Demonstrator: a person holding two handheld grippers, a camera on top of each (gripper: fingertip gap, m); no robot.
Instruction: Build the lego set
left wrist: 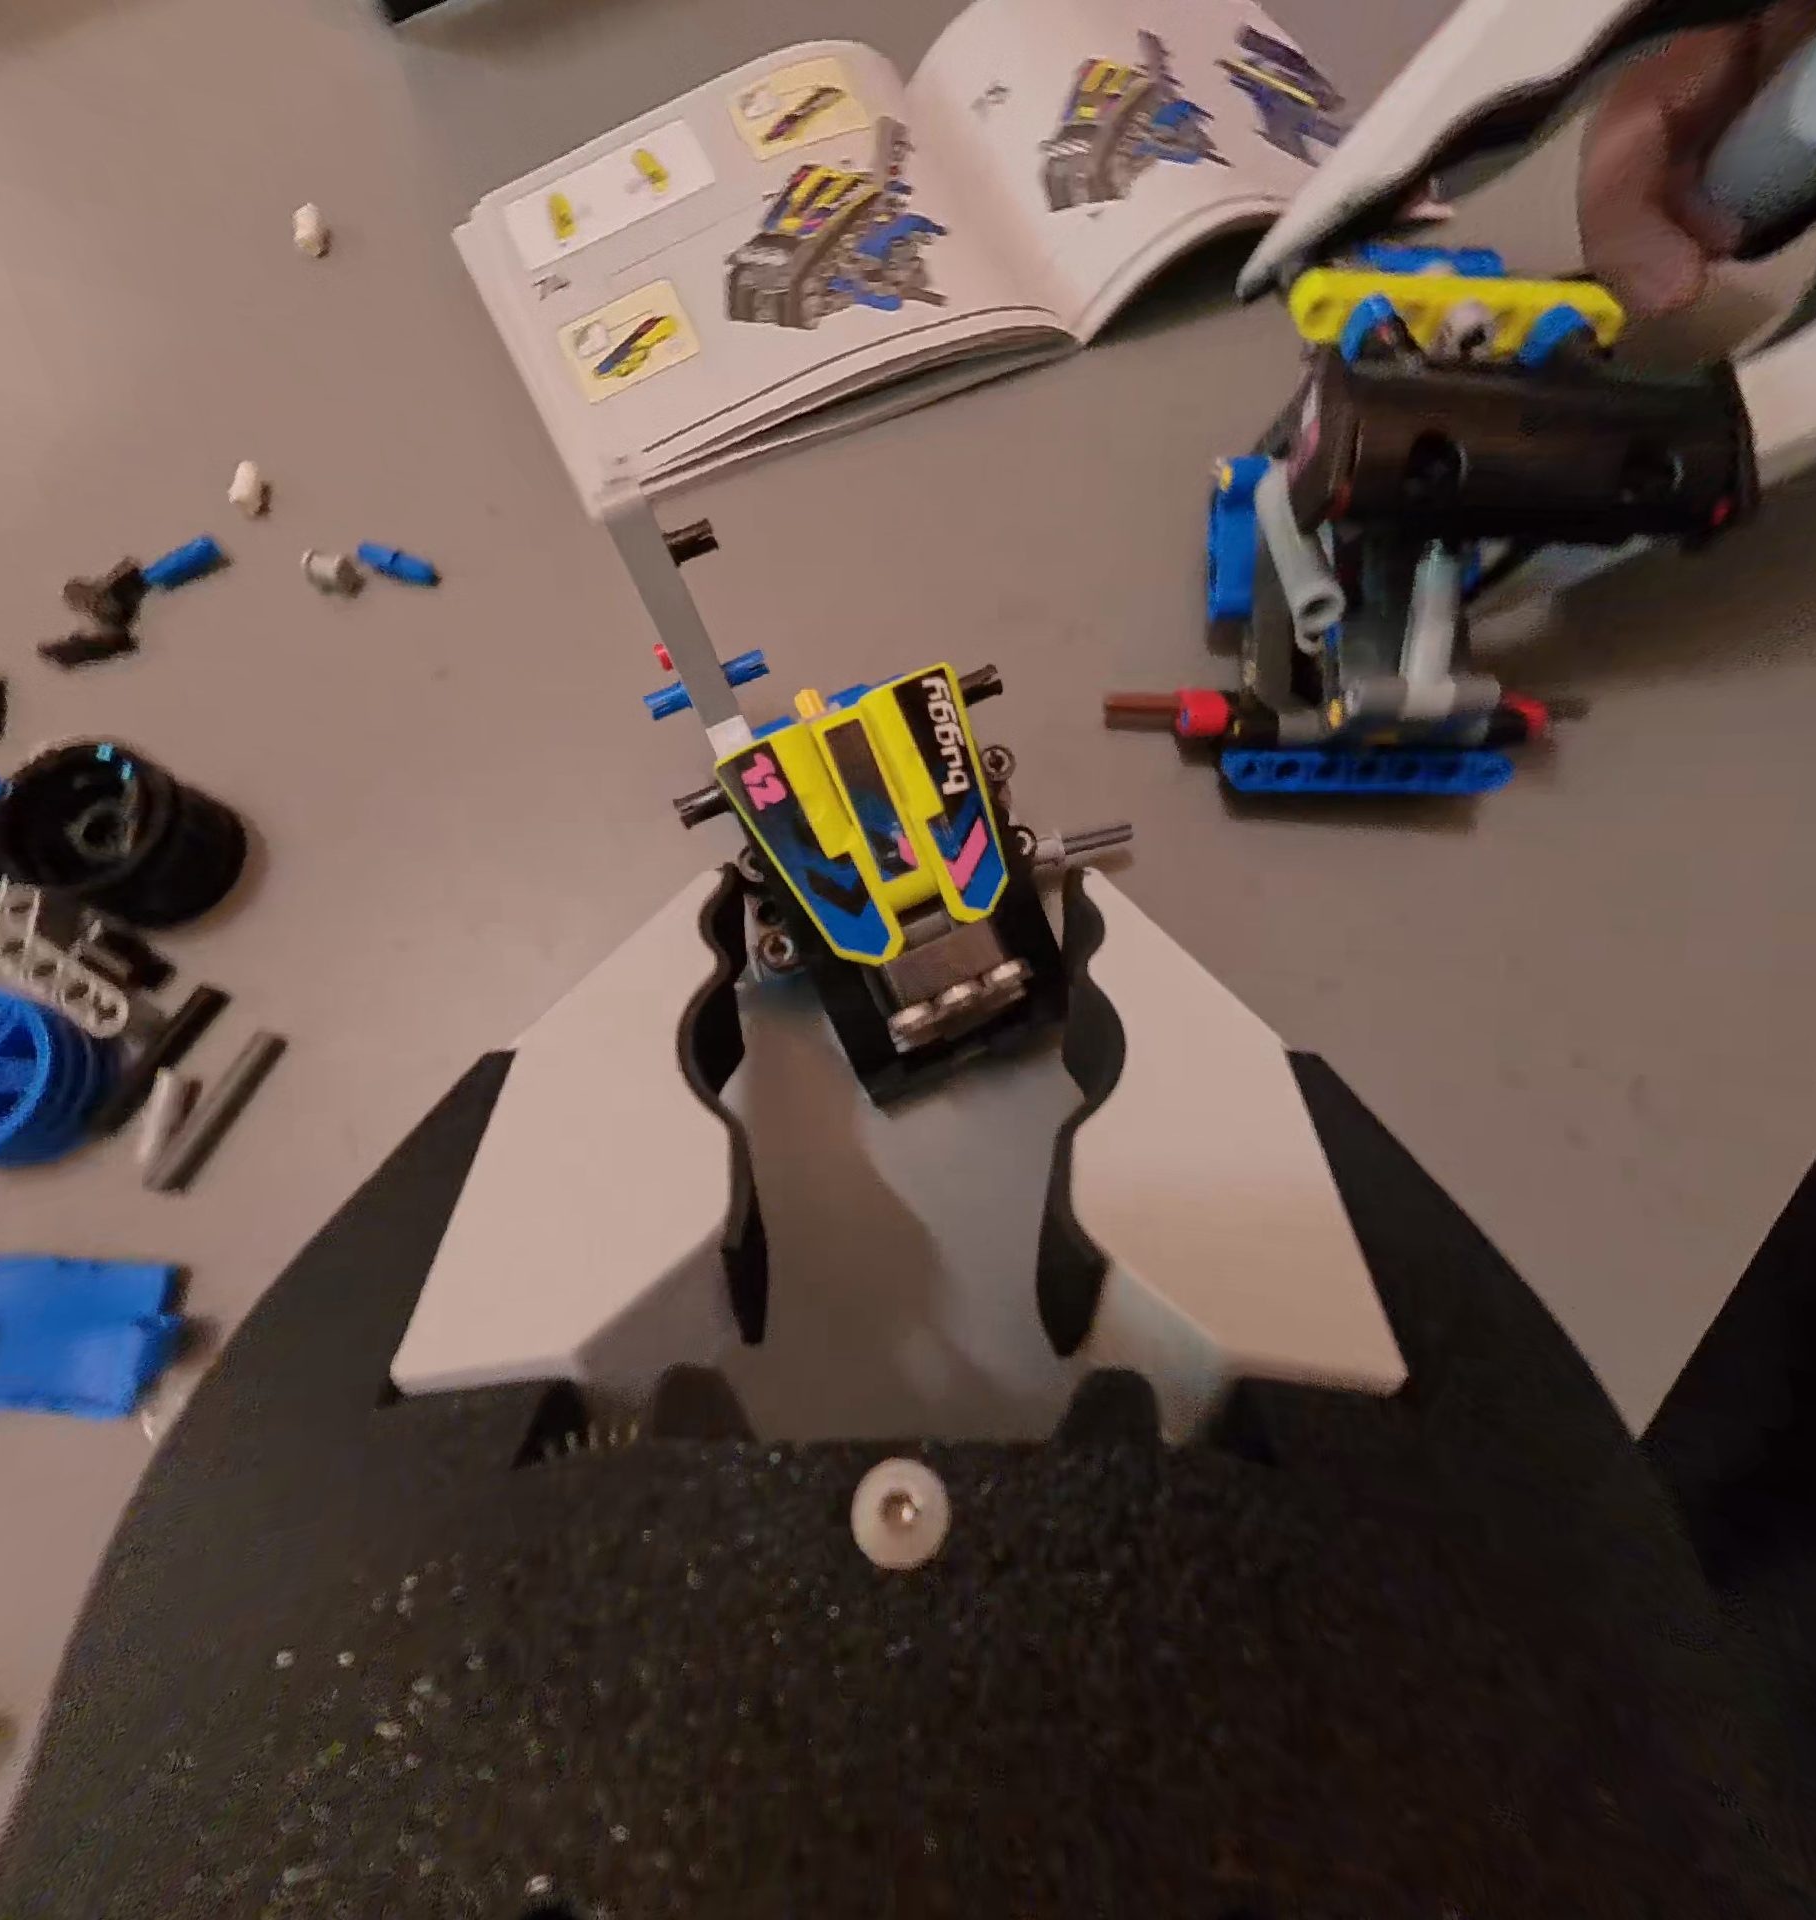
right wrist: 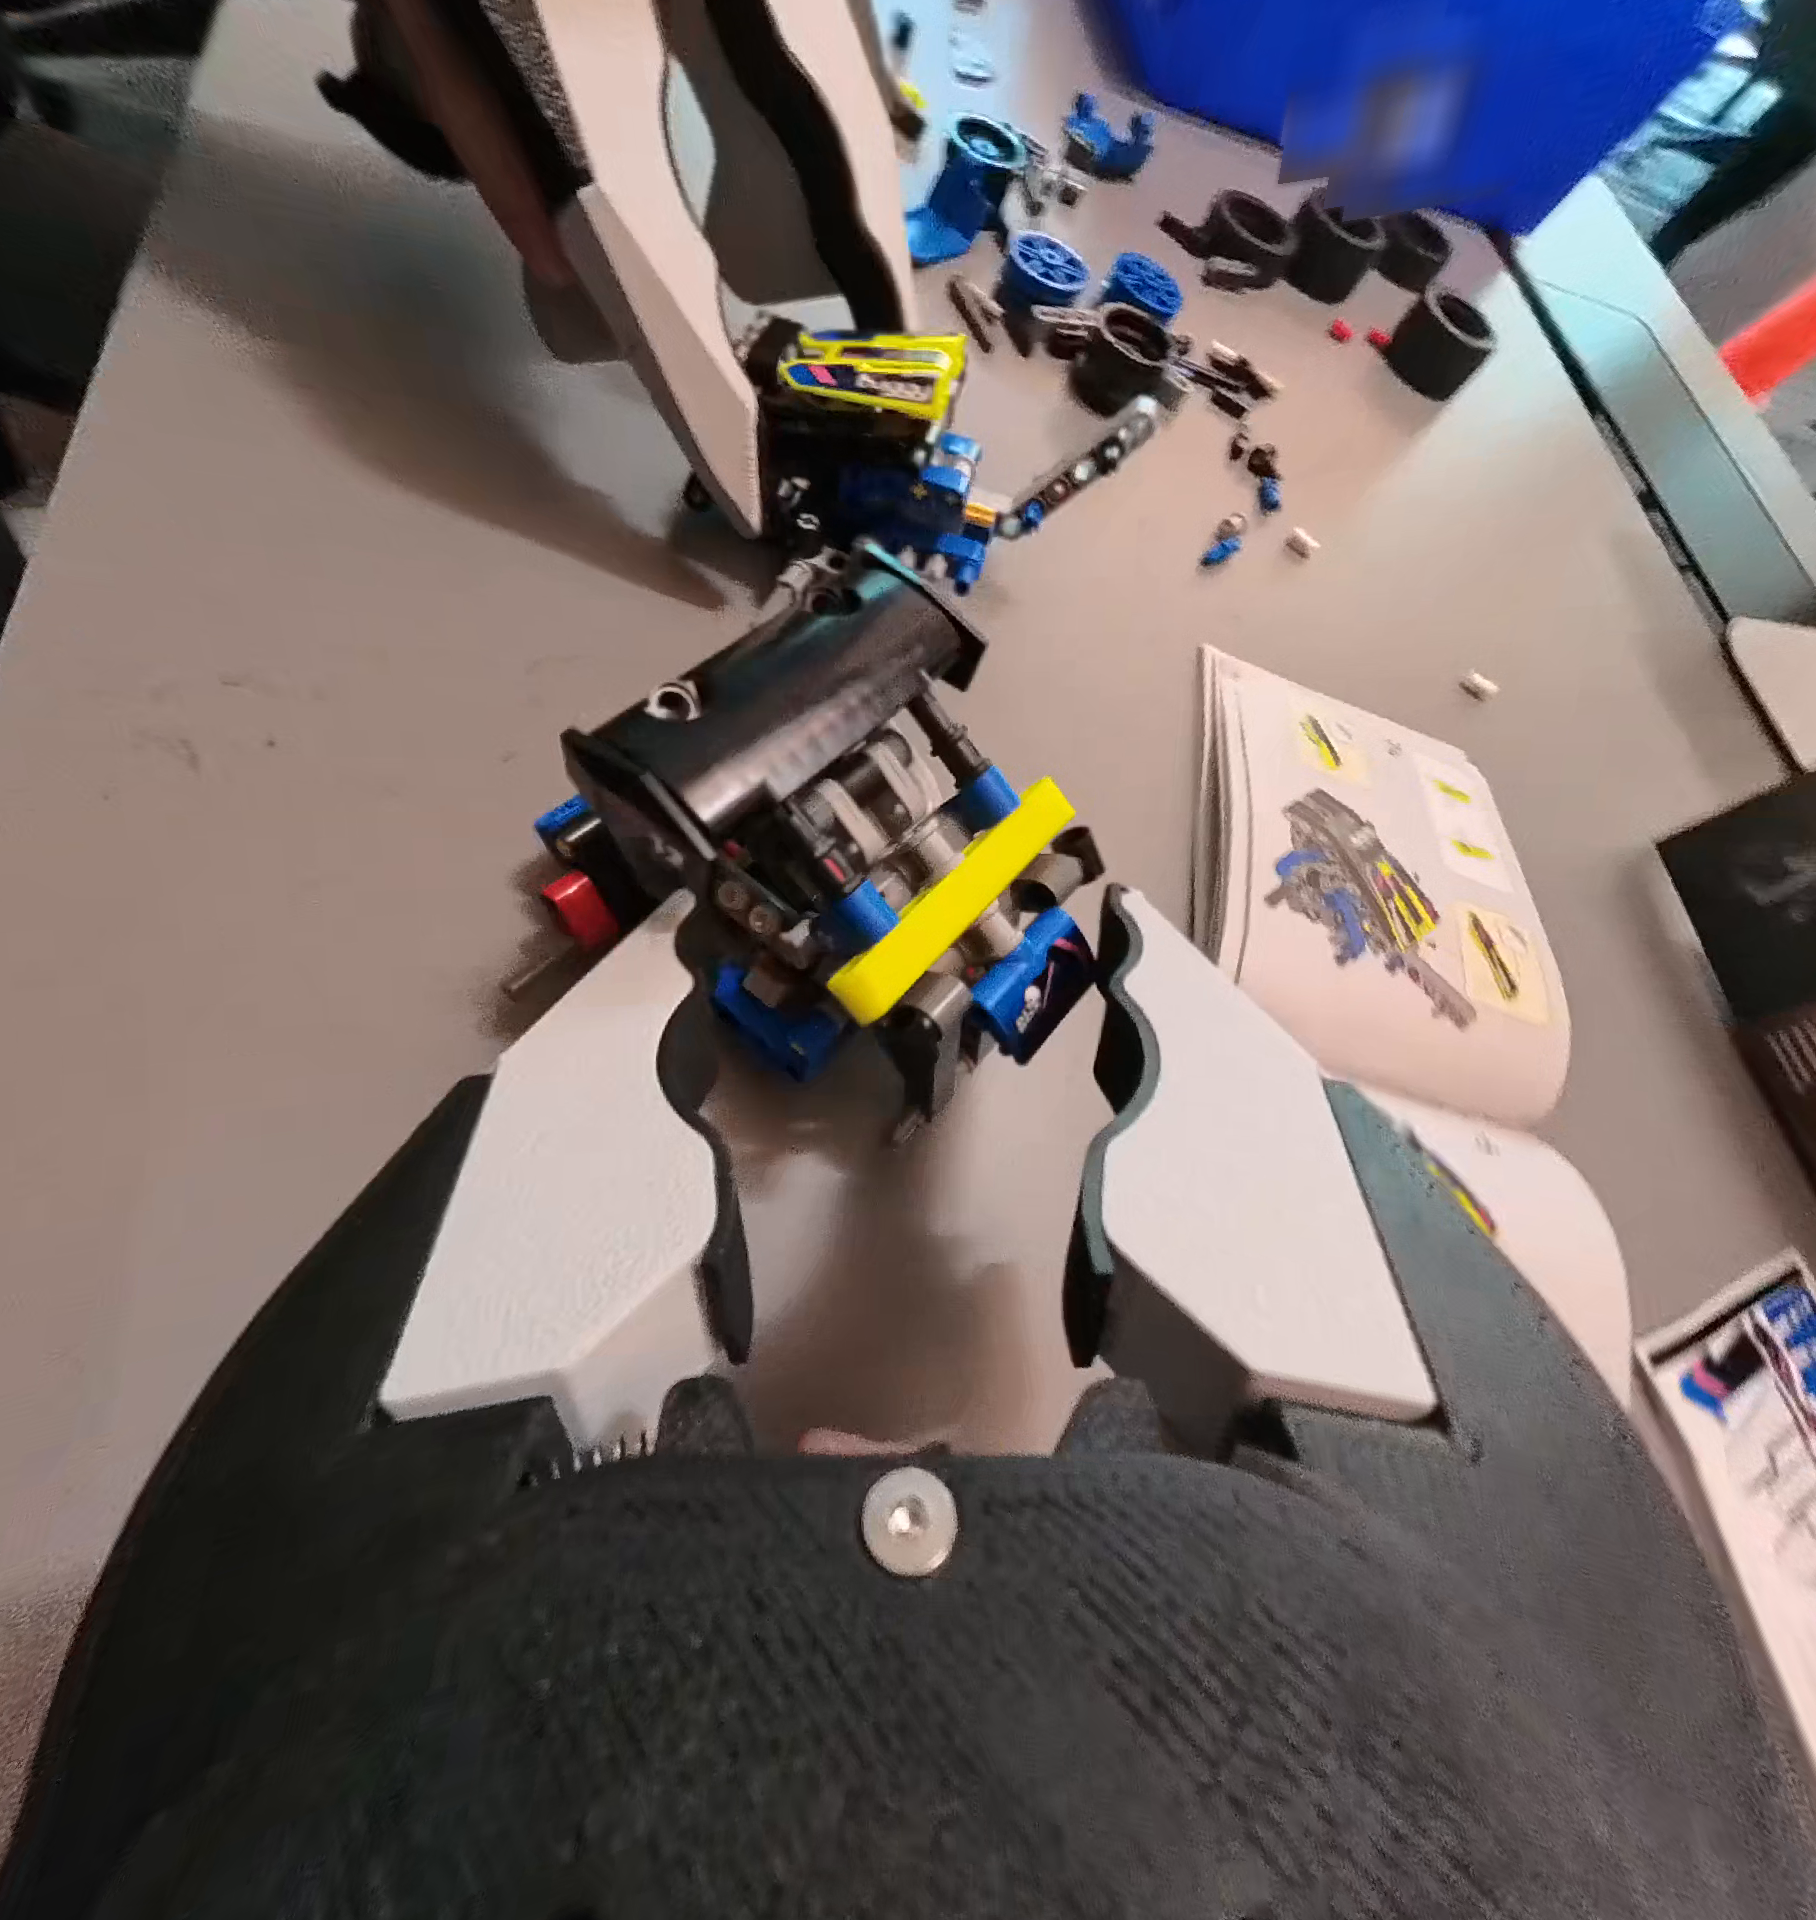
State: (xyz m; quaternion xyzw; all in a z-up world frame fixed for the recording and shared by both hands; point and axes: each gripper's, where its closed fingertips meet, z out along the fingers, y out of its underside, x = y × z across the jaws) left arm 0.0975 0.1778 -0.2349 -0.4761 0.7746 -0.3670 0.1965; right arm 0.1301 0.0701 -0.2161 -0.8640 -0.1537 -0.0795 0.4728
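1. The left hand-held gripper (left wrist: 899, 935) is closed on a yellow-blue nose block (left wrist: 868, 821), both pads pressed to its black sides.
2. The right hand-held gripper (right wrist: 893, 966) straddles a chassis (right wrist: 821, 831); grip cannot be told.
3. Open bench (right wrist: 312, 675) lies left of it, a manual (right wrist: 1382, 883) right.

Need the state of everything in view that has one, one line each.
left gripper: closed on hood assembly, pads appear to touch its sides
right gripper: closed on chassis assembly, pads appear to touch
instruction booklet: open, lying on the table
tyres: loose, not mounted
blue rims: bare, loose
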